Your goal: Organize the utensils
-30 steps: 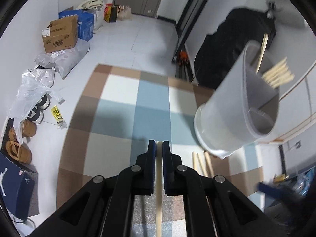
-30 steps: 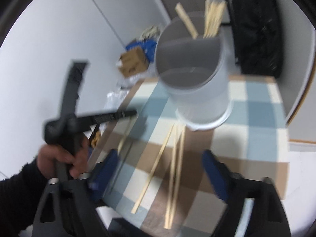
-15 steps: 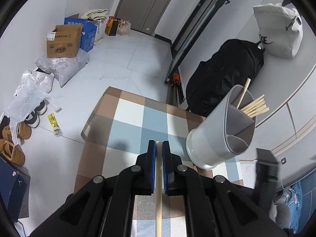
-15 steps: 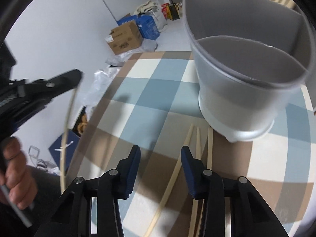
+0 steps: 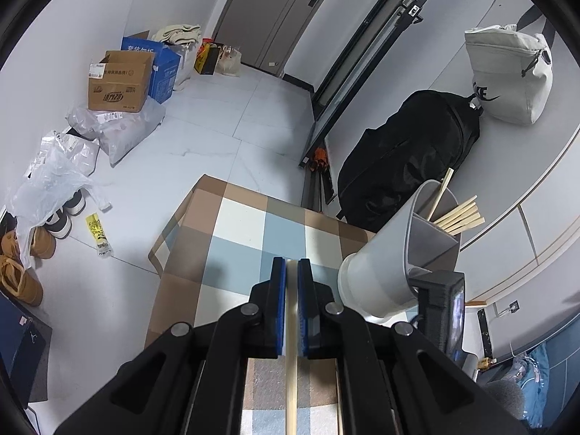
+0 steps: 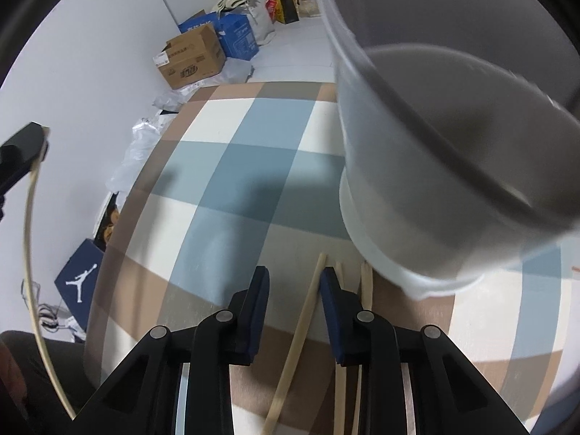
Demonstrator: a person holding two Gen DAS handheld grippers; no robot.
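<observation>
Two grippers were at work over a small table with a checked cloth (image 5: 232, 250) of blue, brown and cream squares. The left gripper (image 5: 291, 308) was clamped tight on one chopstick (image 5: 291, 380), which ran straight back between its blue pads toward six o'clock. Seen from the right wrist, that same stick (image 6: 30, 253) hung down in a long curve at about nine o'clock, far from the others.

The right gripper (image 6: 294, 308) pointed down at the cloth and its jaws were closing. One chopstick on the cloth (image 6: 308, 311) lay between them, just beside the right-hand pad, and the pads did not look pressed on it from both sides. Two more loose chopsticks (image 6: 366, 286) lay just to the right of it, toward three o'clock, with their tips near the foot of the grey holder (image 6: 417, 181).

That holder stood on the cloth at about two o'clock from the right gripper. From the left wrist, the holder (image 5: 384, 268) had dividers inside, and a bunch of chopsticks (image 5: 460, 215) stuck out of one part
</observation>
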